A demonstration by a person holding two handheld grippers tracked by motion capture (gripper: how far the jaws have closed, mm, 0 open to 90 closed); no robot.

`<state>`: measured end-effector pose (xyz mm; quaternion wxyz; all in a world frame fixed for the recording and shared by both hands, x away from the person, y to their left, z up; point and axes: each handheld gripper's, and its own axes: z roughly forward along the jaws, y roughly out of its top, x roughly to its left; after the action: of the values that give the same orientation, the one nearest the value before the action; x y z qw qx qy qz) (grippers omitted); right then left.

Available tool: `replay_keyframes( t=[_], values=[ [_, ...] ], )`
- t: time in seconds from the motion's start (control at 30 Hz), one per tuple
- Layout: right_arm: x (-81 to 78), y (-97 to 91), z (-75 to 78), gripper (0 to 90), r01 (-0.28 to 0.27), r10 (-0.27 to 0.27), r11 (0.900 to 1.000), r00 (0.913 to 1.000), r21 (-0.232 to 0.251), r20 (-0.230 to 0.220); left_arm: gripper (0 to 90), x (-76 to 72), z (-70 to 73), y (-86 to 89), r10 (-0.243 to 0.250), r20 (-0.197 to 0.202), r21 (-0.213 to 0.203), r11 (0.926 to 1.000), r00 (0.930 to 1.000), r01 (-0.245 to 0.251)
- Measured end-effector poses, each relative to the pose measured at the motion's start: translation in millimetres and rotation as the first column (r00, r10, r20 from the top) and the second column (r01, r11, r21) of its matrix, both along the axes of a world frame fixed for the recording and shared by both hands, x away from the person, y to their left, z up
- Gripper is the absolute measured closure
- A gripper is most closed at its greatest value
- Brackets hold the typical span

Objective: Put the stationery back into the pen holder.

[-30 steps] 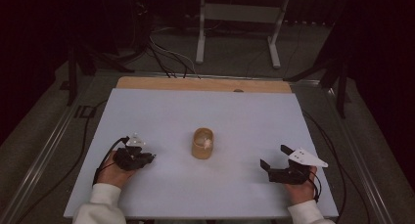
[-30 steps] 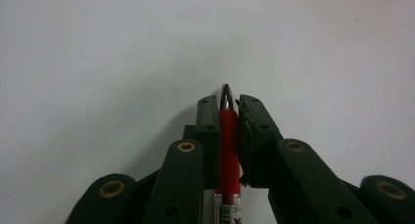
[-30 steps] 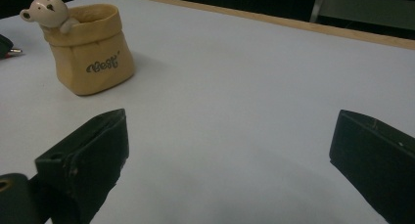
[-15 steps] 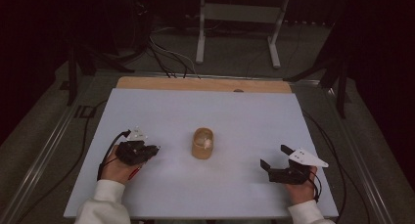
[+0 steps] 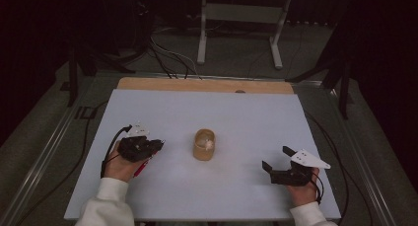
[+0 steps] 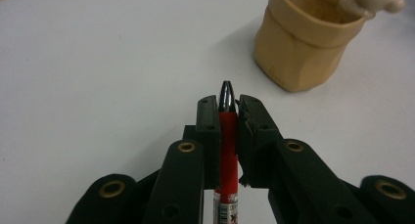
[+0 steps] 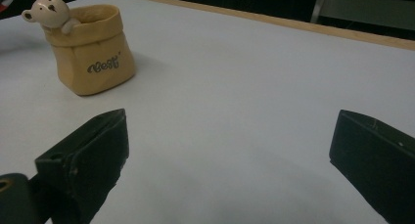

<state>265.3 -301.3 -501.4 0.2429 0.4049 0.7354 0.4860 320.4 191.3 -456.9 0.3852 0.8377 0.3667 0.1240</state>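
Observation:
A tan bag-shaped holder (image 5: 204,144) with a small bear figure on its rim stands upright at the middle of the white table (image 5: 246,112). In the left gripper view the holder (image 6: 304,42) is ahead and to the right of the jaws. My left gripper (image 5: 156,147) is shut on a red pen (image 6: 227,145), whose dark tip sticks out past the jaws toward the holder. The pen's rear end (image 5: 140,168) shows below the hand. My right gripper (image 5: 277,159) rests open at the right front, with bare table between its jaws. From the right gripper view the holder (image 7: 90,50) is far left.
A wooden strip (image 5: 207,85) runs along the table's far edge. Cables (image 5: 172,58) and a white metal stand (image 5: 241,18) lie on the dark floor behind. Black cables trail off the table's left side (image 5: 84,142).
My left gripper has shifted a little to the right, toward the holder, with the red pen in it. The right gripper has stayed in place.

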Motion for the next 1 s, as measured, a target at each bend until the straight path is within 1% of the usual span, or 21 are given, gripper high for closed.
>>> replay_keyframes(
  t=[0.1,0.13,0.17,0.27,0.4,0.57,0.63,0.67,0.77,0.83,1.0],
  values=[
    [0.0,0.0,0.0,1.7,0.0,0.0,1.0,1.0,0.0,0.0,81.0,2.3,3.9,-3.0,-0.003,0.007,-0.001,1.0,1.0,0.003],
    [0.0,0.0,0.0,1.7,0.0,0.0,1.0,1.0,0.0,0.0,81.0,3.2,5.1,-4.2,0.001,0.01,-0.012,0.9999,0.9999,0.0],
    [0.0,0.0,0.0,1.7,0.0,0.0,1.0,1.0,0.0,0.001,81.0,4.3,6.7,-4.6,-0.004,0.013,-0.01,0.9999,0.9999,0.004],
    [0.0,-0.1,0.1,1.7,-0.001,0.001,1.0,1.0,0.0,0.001,81.0,6.4,10.7,-7.9,-0.005,0.022,-0.024,0.9997,0.9997,0.006],
    [0.0,-0.1,0.1,1.7,-0.001,0.001,1.0,1.0,0.001,0.001,81.0,8.5,15.2,-12.1,-0.012,0.03,-0.031,0.9994,0.9995,0.013],
    [0.1,-0.2,0.1,1.7,-0.001,0.001,1.0,1.0,0.001,0.001,81.0,11.1,19.6,-17.8,-0.018,0.038,-0.043,0.9989,0.9991,0.019],
    [0.1,-0.2,0.1,1.7,-0.001,0.001,1.0,1.0,0.001,0.002,81.0,12.3,21.6,-19.9,-0.025,0.045,-0.039,0.9989,0.9987,0.027],
    [0.1,-0.2,0.1,1.7,-0.001,0.001,1.0,1.0,0.001,0.002,81.0,12.4,22.4,-21.4,-0.022,0.046,-0.047,0.9986,0.9987,0.025],
    [0.1,-0.3,0.1,1.7,-0.002,0.002,1.0,1.0,0.001,0.002,81.0,13.9,25.1,-24.7,-0.029,0.053,-0.051,0.9982,0.9982,0.032],
    [0.1,-0.2,0.1,1.7,-0.002,0.002,1.0,1.0,0.001,0.002,81.0,14.7,26.0,-26.8,-0.032,0.055,-0.063,0.9974,0.998,0.035],
    [0.2,-0.3,0.1,1.7,-0.003,0.003,1.0,1.0,0.002,0.001,80.9,15.8,28.1,-29.8,-0.036,0.061,-0.07,0.9968,0.9975,0.04]
  ],
)
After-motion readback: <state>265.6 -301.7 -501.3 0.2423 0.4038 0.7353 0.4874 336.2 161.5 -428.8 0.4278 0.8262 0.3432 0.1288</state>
